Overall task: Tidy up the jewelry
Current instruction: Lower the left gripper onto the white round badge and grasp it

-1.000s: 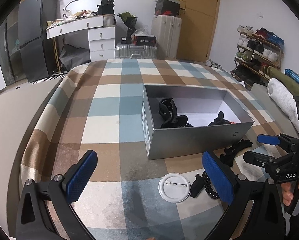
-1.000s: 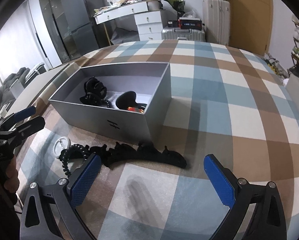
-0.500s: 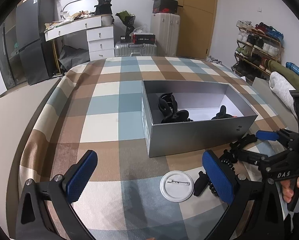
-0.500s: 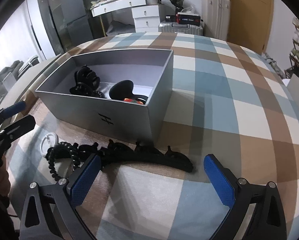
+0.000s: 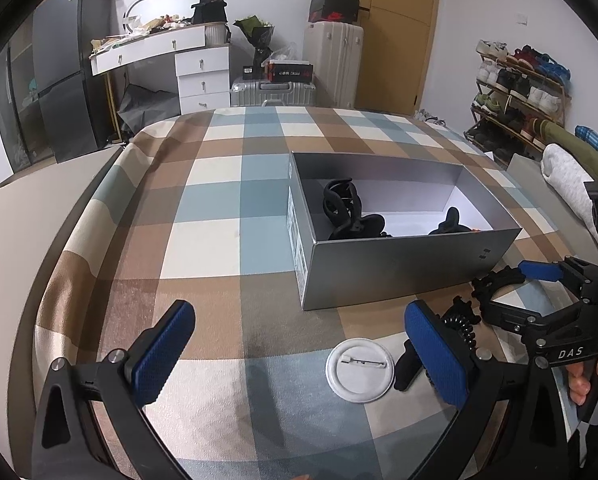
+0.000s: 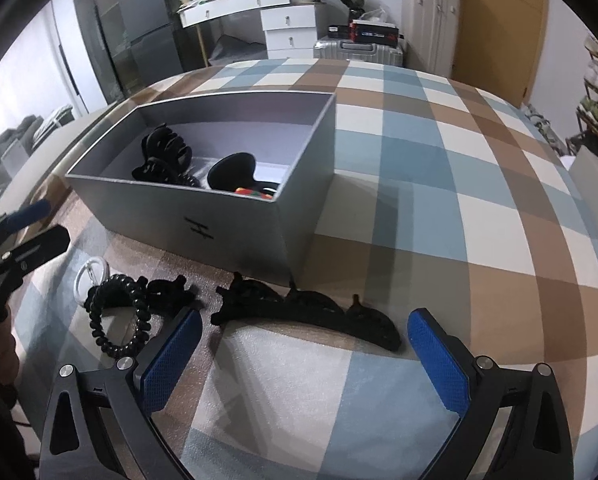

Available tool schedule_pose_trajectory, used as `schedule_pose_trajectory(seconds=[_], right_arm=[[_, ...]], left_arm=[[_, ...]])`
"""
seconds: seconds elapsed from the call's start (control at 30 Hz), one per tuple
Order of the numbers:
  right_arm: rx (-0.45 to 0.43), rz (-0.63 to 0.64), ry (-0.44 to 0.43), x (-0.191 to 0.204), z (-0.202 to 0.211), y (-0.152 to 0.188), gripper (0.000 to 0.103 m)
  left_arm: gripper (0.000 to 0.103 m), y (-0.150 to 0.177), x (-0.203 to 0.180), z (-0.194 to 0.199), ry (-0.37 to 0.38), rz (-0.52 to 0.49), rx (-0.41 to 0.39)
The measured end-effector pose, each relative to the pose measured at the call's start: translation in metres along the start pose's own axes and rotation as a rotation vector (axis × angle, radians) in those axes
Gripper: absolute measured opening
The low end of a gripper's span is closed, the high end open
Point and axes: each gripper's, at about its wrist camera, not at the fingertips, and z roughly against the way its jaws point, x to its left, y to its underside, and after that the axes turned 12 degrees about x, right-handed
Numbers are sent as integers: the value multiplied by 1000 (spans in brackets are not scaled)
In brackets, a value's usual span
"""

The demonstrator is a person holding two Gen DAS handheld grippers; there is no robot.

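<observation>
Both grippers, left (image 5: 299, 354) and right (image 6: 305, 354), hang spread and empty over a checked bedspread (image 6: 439, 168). A long black hair clip (image 6: 307, 312) lies lower centre; the silver box (image 6: 227, 216) wall half-hides other clips. Desk (image 5: 151, 46) and suitcases crowd the top.

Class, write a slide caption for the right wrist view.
Open right gripper approaches a long black hair clip lying before the grey box.

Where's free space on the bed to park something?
Free: checked cover left of the grey box, and to its right. Crowded: strip before the box, holding the white badge, coil hair tie and long black clip.
</observation>
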Motion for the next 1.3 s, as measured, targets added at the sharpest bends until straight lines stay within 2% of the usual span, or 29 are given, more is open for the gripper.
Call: schedule_pose_trajectory(seconds=[0.17,0.37,0.47,0.63,0.77,1.03,1.23,1.3], right_arm=[[2,8,46,4,-3,-1,103],[-6,-4,59,3,-3,-1,102],[-12,3,53,3,0,0,94],[-44,12,14,3,10,4,93],[-90,-3,-61,-2,25,5,94],[-121,-1,-74,-3,34,4,94],[-123,-6,-78,-5,34,4,94],[-123,-2,-77,-5,35,4,94]], left_arm=[[102,0,0,0,7,1,10],[102,1,-3,1,5,-12,17],[102,1,-5,2,0,-22,21],[102,2,-9,-2,-6,-53,60],[102,4,-8,-10,-20,-67,118],[102,12,-13,-20,-97,-111,183],[102,16,-19,-19,-44,-143,201],[102,18,-24,-20,-54,-167,208]])
